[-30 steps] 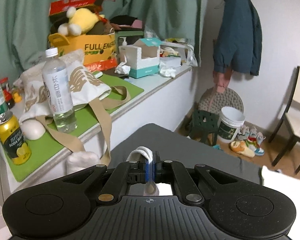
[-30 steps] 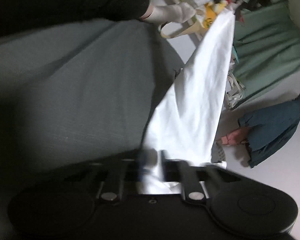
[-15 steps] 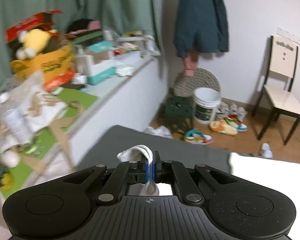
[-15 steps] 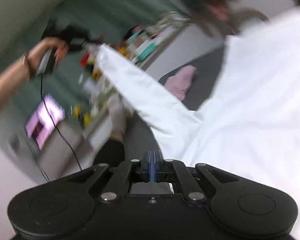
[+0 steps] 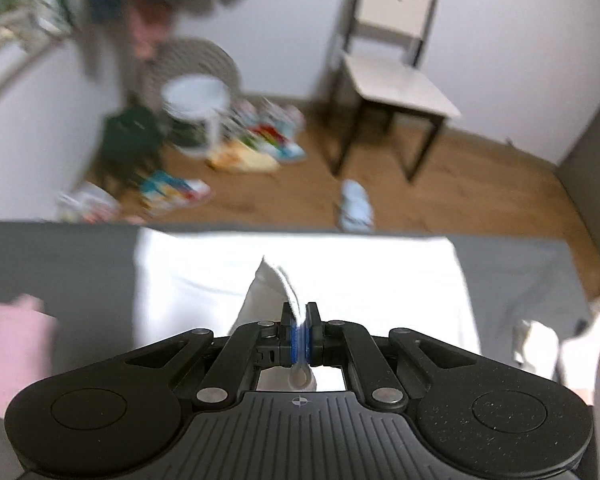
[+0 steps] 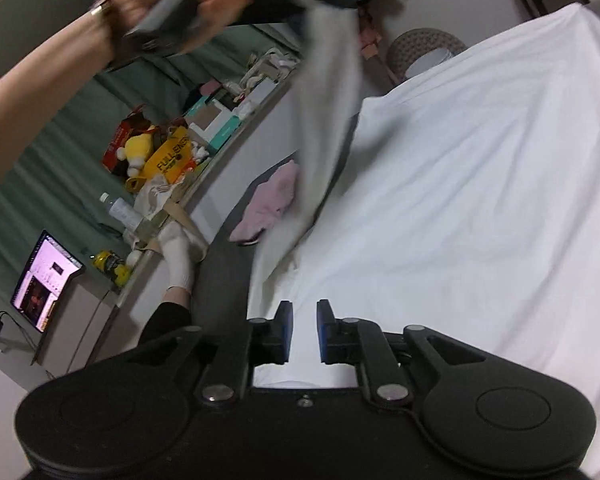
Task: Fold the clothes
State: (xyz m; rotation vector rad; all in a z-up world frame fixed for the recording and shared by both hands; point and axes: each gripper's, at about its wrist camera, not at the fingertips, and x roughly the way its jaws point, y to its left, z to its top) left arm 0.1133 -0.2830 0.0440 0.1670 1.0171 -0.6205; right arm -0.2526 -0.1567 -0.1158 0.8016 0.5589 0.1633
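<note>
The right gripper (image 6: 302,330) has just let go, jaws spread; the left (image 5: 300,334) still pinches the white shirt (image 6: 480,200), probably swinging its sleeve across.

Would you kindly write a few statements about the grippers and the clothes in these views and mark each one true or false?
1. The left gripper is shut on the white garment. True.
2. The right gripper grips white cloth. False: its jaws stand open with nothing between them.
3. A pink garment lies on the grey surface beside the white one. True.
4. The chair has clothes piled on its seat. False: the seat is bare.
</note>
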